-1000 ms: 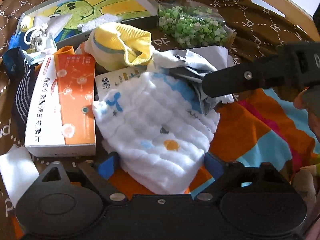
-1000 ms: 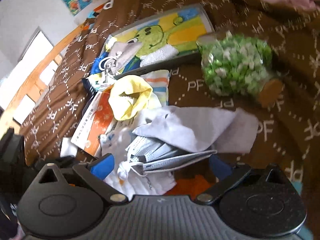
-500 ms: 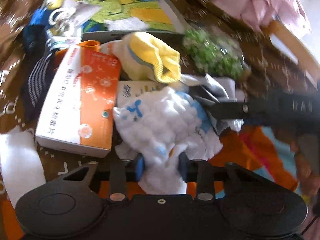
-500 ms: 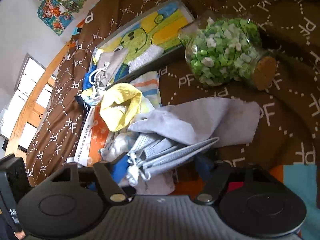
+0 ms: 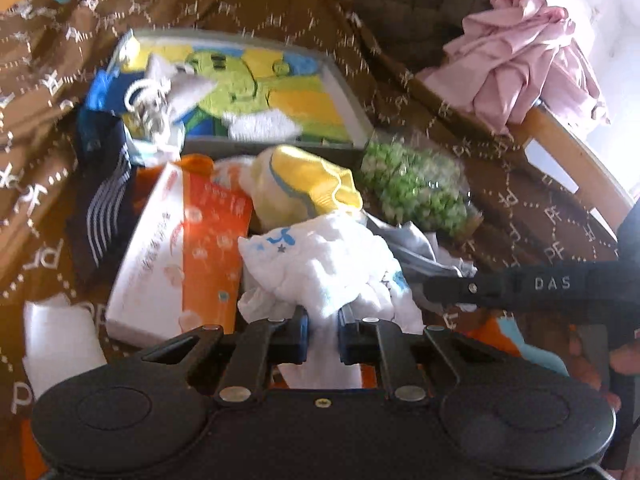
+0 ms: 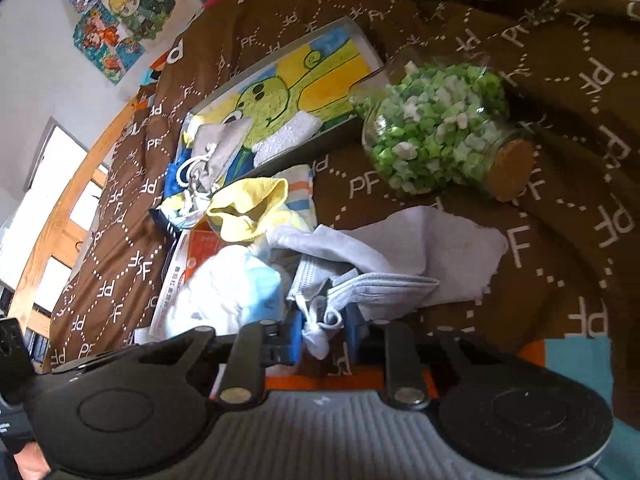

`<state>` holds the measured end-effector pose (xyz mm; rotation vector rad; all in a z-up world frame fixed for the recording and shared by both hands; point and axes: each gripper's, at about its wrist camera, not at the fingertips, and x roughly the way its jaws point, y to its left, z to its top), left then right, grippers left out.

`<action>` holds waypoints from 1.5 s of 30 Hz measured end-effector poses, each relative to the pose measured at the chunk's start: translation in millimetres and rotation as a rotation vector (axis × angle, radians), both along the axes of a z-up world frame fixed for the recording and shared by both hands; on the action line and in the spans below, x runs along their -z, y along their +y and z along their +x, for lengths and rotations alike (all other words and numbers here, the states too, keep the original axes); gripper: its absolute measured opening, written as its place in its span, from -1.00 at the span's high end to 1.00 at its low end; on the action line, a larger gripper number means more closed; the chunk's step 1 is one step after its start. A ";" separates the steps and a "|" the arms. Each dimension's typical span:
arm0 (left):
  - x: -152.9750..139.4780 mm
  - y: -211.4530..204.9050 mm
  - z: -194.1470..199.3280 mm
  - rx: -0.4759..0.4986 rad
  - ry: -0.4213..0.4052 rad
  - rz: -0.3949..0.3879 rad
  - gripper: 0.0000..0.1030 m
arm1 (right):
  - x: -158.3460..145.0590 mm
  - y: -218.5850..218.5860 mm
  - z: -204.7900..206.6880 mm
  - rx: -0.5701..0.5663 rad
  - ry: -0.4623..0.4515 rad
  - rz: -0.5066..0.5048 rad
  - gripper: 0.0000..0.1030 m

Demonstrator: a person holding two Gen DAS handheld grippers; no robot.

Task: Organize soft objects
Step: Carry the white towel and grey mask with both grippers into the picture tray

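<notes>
Cloth pile on a brown "PF"-patterned bedspread (image 6: 560, 240), both grippers working into it.

Left gripper (image 5: 322, 334): jaws closing, blue pads pinching a fold of the white quilted cloth (image 5: 320, 264) with blue star print. The cloth bunches up just ahead of the fingertips and a tail of it runs back between the fingers. Left of the fingers, touching the cloth's edge, lies an orange-and-white box (image 5: 180, 256). Beyond the cloth sits a yellow knit hat (image 5: 304, 188); further on, a shallow tray (image 5: 344, 104) lined with a green cartoon picture, a few small items in its left end. Ahead and right of the fingers, a jar of green paper stars (image 5: 416, 196) lies on its side. Dark striped sock (image 5: 100, 216) well left of the box.

Right gripper (image 6: 324, 336): jaws closing on the white ear-loop end of a grey face mask (image 6: 360, 288); the loop hangs knotted between the blue pads. The mask body fans out just ahead of the fingertips, resting on a pale grey cloth (image 6: 432, 248) that spreads ahead and right. The white quilted cloth is just left of these fingers. In the left wrist view the right gripper's black finger reaches in from the right, its tip at the mask beside the white cloth.

Pink garment (image 5: 520, 40) heaped on a wooden bed rail (image 5: 568, 148), well beyond and right.
</notes>
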<state>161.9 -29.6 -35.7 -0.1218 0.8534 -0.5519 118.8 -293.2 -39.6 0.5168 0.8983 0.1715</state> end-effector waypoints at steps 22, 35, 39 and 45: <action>-57.2 34.0 -40.3 -0.055 -0.222 -0.177 0.72 | -62.7 26.4 -60.2 0.010 -0.358 -0.311 0.72; -75.2 40.3 3.8 -0.128 -0.412 -0.229 0.72 | -70.2 34.1 -44.9 -0.003 -0.530 -0.359 0.71; -74.1 51.2 40.3 -0.162 -0.424 -0.265 0.72 | -68.4 43.2 -9.2 -0.028 -0.575 -0.360 0.71; -61.7 60.9 97.7 -0.216 -0.406 -0.279 0.72 | -62.6 68.0 60.1 -0.033 -0.612 -0.381 0.71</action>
